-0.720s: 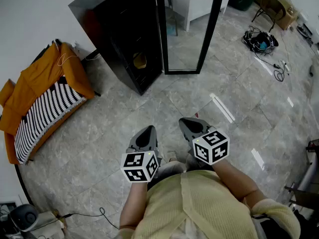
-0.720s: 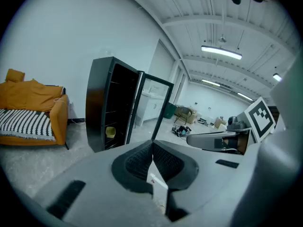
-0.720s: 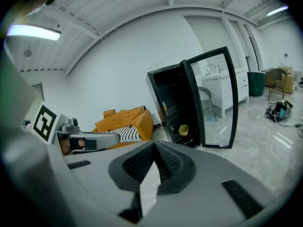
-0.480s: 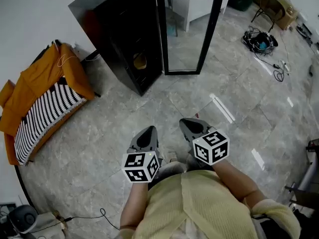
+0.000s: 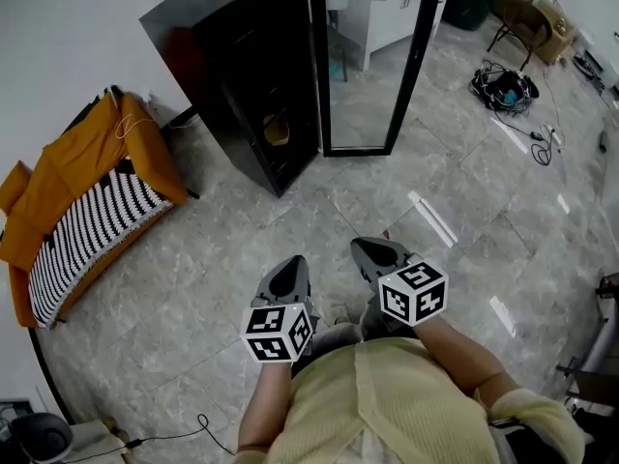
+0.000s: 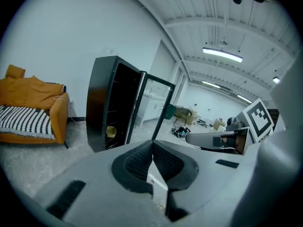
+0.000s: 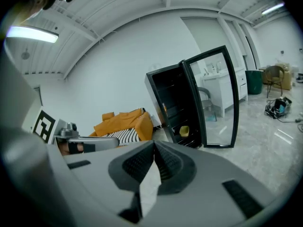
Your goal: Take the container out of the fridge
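A black fridge [image 5: 242,75] stands ahead with its glass door [image 5: 372,66] swung open. A small yellow container [image 5: 276,130] sits on a lower shelf inside; it shows as well in the left gripper view [image 6: 111,131] and the right gripper view [image 7: 184,131]. My left gripper [image 5: 284,269] and right gripper [image 5: 375,250] hang side by side over the floor, well short of the fridge. Both are shut with nothing between the pads, as the left gripper view [image 6: 152,146] and the right gripper view [image 7: 154,146] show.
An orange sofa [image 5: 87,196] with a striped blanket stands at the left by the wall. Cables and gear [image 5: 508,85] lie on the floor at the far right, near a chair [image 5: 527,8]. Grey tiles [image 5: 193,259] stretch between me and the fridge.
The whole scene has slid slightly down in the head view, so fridge and sofa sit a little lower. Both grippers keep their pose and stay shut.
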`<action>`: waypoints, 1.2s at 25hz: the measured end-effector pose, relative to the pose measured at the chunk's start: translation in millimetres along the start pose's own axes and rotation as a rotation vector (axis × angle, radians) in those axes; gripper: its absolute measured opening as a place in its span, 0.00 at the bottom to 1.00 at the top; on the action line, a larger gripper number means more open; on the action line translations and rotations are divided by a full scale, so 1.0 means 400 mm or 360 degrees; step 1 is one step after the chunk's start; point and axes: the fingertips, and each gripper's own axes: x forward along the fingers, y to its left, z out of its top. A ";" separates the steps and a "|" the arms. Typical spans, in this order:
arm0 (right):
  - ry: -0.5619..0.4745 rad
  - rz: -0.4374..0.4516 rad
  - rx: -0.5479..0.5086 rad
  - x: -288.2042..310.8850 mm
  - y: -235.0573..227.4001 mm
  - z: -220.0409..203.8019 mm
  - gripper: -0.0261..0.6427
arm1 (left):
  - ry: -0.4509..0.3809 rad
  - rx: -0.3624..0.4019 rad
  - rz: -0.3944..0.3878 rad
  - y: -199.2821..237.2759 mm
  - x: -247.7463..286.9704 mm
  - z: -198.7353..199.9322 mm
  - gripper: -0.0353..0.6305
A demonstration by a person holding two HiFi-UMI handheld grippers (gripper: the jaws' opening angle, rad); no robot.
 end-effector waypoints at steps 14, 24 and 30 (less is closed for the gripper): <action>0.0109 -0.0058 -0.0017 0.015 -0.035 -0.027 0.08 | 0.0075 -0.0071 -0.0064 0.002 0.042 -0.037 0.09; 0.0152 -0.0031 0.0074 0.064 -0.089 -0.029 0.08 | 0.0146 -0.0045 -0.0076 0.006 0.125 -0.031 0.09; 0.0182 -0.0008 0.0090 0.118 -0.154 0.010 0.08 | 0.0162 -0.0033 -0.0054 0.040 0.213 0.014 0.09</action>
